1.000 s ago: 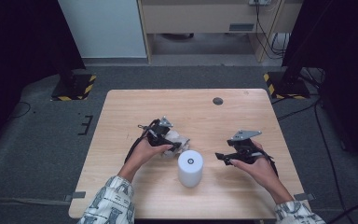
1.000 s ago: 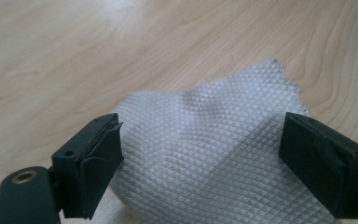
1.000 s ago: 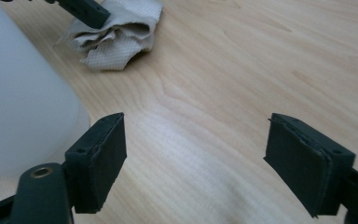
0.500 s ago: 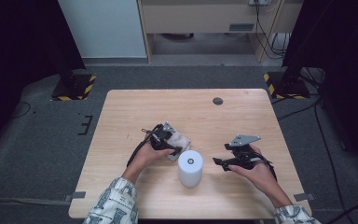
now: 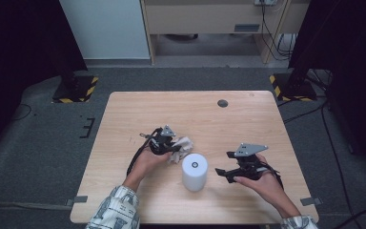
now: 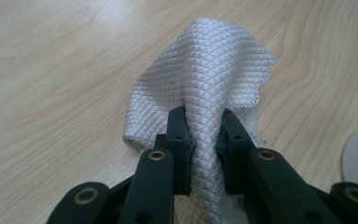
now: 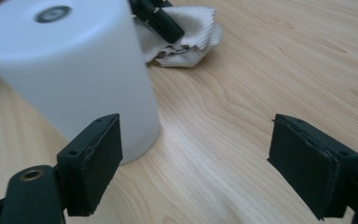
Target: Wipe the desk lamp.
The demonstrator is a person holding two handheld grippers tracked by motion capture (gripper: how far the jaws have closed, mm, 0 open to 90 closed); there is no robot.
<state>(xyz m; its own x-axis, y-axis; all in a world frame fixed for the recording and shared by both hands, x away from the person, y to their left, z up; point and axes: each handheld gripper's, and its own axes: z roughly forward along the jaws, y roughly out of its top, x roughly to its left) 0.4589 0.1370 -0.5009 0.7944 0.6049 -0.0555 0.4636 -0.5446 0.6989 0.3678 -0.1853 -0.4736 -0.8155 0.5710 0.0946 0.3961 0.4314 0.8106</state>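
From the high view, the left gripper (image 5: 171,145) lies over a crumpled white cloth (image 5: 182,145) near the middle of the wooden desk (image 5: 124,114), and how its jaws stand cannot be made out from up there. The left gripper view settles it — the two black jaws have just been closing and now pinch a raised fold of the quilted cloth (image 6: 205,84) between their pads, the rest of the cloth resting on the desk beyond them.

A white cylinder (image 5: 194,171) stands upright just beside the cloth, on the person's side of it. The high view shows the small dark ring on its flat top and a clear gap between it and the right gripper (image 5: 224,172), which points towards it from the right.

In the right gripper view the jaws of the right gripper (image 7: 196,163) stand wide apart with bare desk between them — they have just been opening a little — and the cylinder (image 7: 70,70) rises behind the left-hand jaw, not between the two. Behind it the cloth (image 7: 191,37) shows with a black jaw on it.
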